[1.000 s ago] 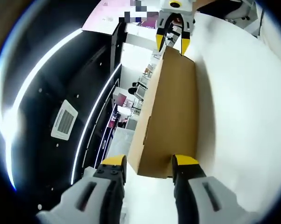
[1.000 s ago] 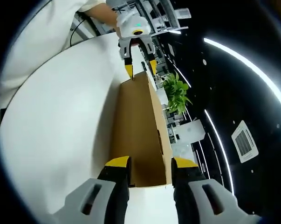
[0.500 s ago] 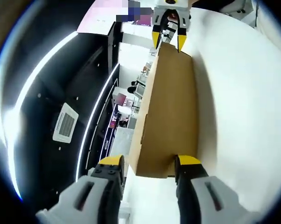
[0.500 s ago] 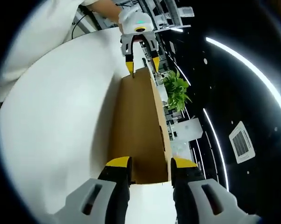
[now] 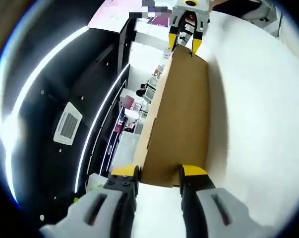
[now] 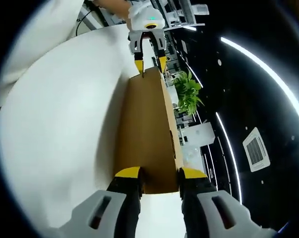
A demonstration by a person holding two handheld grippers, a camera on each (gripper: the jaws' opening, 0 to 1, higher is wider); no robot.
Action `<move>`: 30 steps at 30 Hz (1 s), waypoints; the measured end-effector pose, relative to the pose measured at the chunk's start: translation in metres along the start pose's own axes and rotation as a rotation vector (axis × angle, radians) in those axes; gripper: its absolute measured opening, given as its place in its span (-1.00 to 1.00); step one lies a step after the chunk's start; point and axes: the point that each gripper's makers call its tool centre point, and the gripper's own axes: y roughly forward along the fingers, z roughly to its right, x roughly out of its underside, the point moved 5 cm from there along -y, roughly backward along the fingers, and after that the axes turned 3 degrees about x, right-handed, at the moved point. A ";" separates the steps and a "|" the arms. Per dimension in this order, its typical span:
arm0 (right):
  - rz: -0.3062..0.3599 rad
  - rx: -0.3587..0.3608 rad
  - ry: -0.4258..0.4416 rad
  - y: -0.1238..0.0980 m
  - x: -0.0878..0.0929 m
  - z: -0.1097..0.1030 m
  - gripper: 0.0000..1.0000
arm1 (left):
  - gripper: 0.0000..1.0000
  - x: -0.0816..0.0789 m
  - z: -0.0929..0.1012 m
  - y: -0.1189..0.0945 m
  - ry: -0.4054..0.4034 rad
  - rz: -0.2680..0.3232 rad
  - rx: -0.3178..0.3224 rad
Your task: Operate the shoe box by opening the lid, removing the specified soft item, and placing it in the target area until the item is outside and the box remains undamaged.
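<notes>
Shoe box: a long brown cardboard shoe box (image 5: pixel 181 119) with its lid on, lying on the white bench (image 5: pixel 258 114). It runs straight away from each camera, so each gripper sits at one short end of it.
Left gripper: the left gripper (image 5: pixel 158 174), grey with yellow tips, has its jaws set apart on either side of the near end of the box, the tips right at the cardboard edge. Whether they press on it I cannot tell. In the right gripper view it appears at the far end of the box (image 6: pixel 149 64), jaws spread around that end.
Right gripper: the right gripper (image 6: pixel 158 173) matches it, jaws apart and straddling the near short end of the box (image 6: pixel 147 134), tips at its edge. In the left gripper view it stands at the far end (image 5: pixel 185 43), jaws open around the box corner.
Bench: plain white, with the box close to one long edge.
Beyond the bench edge: a green leafy plant (image 6: pixel 188 94), a dark ceiling with curved light strips (image 6: pixel 258 64) and a square vent (image 5: pixel 66 124).
Person: a white sleeve (image 6: pixel 45 25) behind the left gripper.
</notes>
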 end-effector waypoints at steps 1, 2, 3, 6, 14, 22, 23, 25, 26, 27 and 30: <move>-0.002 0.000 0.001 0.000 0.000 0.000 -0.43 | -0.37 0.000 0.000 -0.001 0.000 -0.003 -0.001; -0.003 0.001 0.002 0.000 0.000 0.000 -0.43 | -0.38 -0.001 -0.001 -0.001 -0.010 -0.004 -0.003; -0.005 0.000 0.002 0.000 0.001 0.000 -0.43 | -0.38 -0.002 -0.002 -0.001 -0.068 0.000 0.000; -0.009 -0.006 0.041 0.000 0.000 0.003 -0.43 | -0.38 -0.002 -0.003 -0.002 -0.045 -0.008 0.005; -0.019 -0.009 0.038 -0.001 -0.001 0.005 -0.43 | -0.38 -0.003 -0.003 -0.004 -0.069 -0.014 0.005; -0.013 -0.019 0.064 -0.003 -0.002 0.012 -0.43 | -0.37 0.003 -0.013 -0.004 -0.105 -0.011 -0.010; -0.012 -0.018 0.068 -0.003 -0.003 0.013 -0.43 | -0.37 0.003 -0.014 -0.004 -0.111 -0.010 -0.012; -0.011 -0.016 0.076 -0.003 -0.003 0.015 -0.43 | -0.37 0.001 -0.016 -0.006 -0.126 -0.006 -0.019; -0.010 -0.014 0.078 -0.003 -0.003 0.015 -0.43 | -0.37 0.000 -0.016 -0.007 -0.131 -0.004 -0.024; -0.009 -0.012 0.079 -0.004 -0.003 0.015 -0.43 | -0.37 0.000 -0.017 -0.007 -0.134 -0.003 -0.027; -0.008 -0.002 0.082 -0.004 -0.003 0.016 -0.43 | -0.36 -0.002 -0.017 -0.009 -0.145 0.001 -0.033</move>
